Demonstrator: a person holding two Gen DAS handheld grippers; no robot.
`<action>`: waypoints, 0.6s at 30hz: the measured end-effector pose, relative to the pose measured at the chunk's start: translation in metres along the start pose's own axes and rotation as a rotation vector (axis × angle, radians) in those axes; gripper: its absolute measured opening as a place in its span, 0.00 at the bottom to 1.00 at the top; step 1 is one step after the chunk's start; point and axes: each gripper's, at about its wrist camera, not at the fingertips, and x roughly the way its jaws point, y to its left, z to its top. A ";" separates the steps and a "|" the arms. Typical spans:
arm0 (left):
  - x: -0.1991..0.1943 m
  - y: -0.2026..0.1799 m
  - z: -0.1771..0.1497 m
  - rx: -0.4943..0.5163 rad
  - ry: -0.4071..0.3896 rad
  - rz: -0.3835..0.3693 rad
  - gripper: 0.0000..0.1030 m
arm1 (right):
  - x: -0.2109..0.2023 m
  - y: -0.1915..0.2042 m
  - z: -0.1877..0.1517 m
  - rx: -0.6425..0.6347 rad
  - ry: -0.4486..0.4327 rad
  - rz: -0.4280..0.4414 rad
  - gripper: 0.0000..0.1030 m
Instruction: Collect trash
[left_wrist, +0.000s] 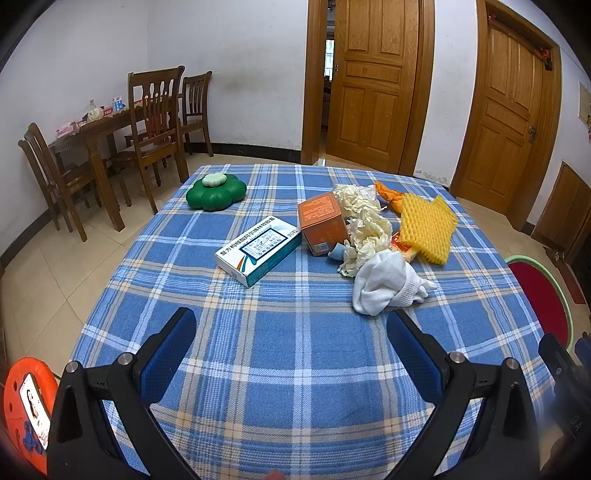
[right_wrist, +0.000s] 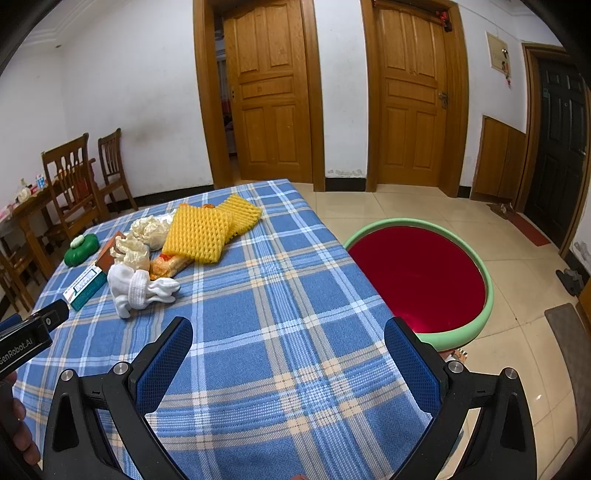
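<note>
Both grippers wide apart, empty, hovering over near edge of blue plaid tablecloth (left_wrist: 295, 369). Left gripper (left_wrist: 291, 332): white crumpled cloth (left_wrist: 384, 284) just ahead, slightly right. Right gripper (right_wrist: 288, 339): same cloth ahead-left, farther off. Red basin (right_wrist: 417, 273) off table's right edge. Left nearer, likely first grab.

Domestic dining room: plaid-clothed table (left_wrist: 295, 369), wooden dining set (left_wrist: 110, 147) by white wall, panelled wooden doors (right_wrist: 273, 92), tiled floor (right_wrist: 517, 240).

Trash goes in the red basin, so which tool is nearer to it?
Right. The right tool hangs over the table edge beside the red basin; the left tool sits farther left, over the tablecloth.
</note>
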 end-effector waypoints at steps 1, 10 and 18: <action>0.000 0.000 0.000 0.000 0.000 0.000 0.99 | -0.001 0.000 0.000 0.000 0.000 0.000 1.00; 0.000 0.000 0.000 0.000 0.001 0.000 0.99 | 0.002 0.000 0.000 0.001 0.004 0.000 1.00; 0.000 0.000 0.000 0.000 0.001 0.001 0.99 | 0.002 0.000 0.000 0.002 0.006 0.000 1.00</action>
